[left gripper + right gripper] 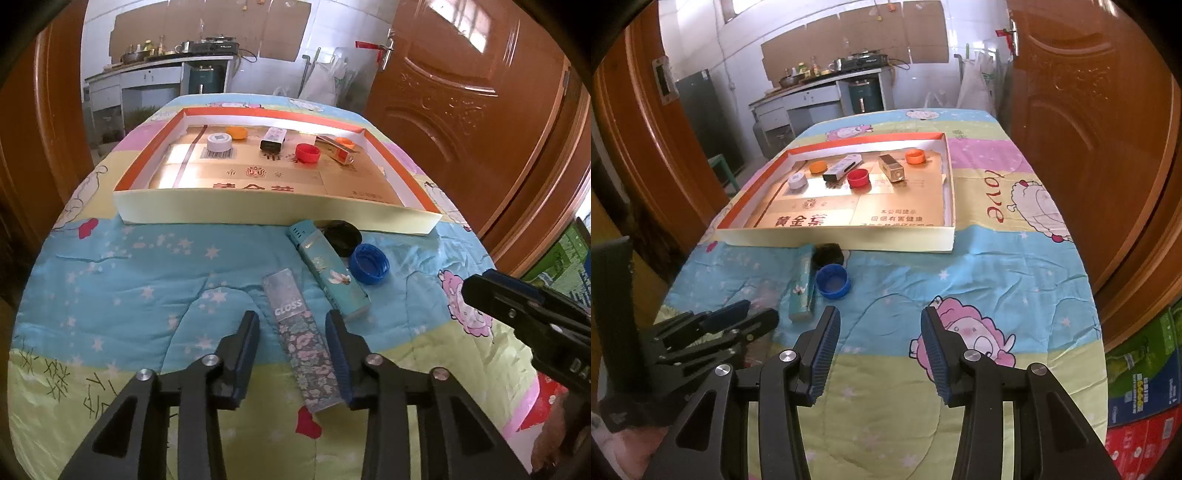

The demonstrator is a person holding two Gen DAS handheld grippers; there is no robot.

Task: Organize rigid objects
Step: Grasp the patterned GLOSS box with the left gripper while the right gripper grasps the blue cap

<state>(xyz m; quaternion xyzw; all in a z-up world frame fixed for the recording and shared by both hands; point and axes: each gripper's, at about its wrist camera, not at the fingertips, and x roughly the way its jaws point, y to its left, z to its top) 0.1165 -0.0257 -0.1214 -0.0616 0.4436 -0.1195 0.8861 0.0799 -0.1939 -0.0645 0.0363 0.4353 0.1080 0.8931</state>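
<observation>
L gripper (293, 354) spread wide, straddling the floral box (301, 339) w/ "GLOSS" on it; box lay flat on the quilt (129, 280) between the fingers, not pinched yet. Right finger looked touching or nearly touching box edge, left finger apart from it. Box long axis ran roughly along the fingers, tilted a bit left at far end, so jaws closed across its short width. Good line-up for a grab, imo.

R gripper (881, 350) also spread, empty, over bare quilt; floral box well off to its left, so L was the nearer one.

Ahead of L: teal box (330, 269), blue cap (369, 264), black cap (341, 236), then tray (258, 212) holding caps + small boxes, likely drop spot.
</observation>
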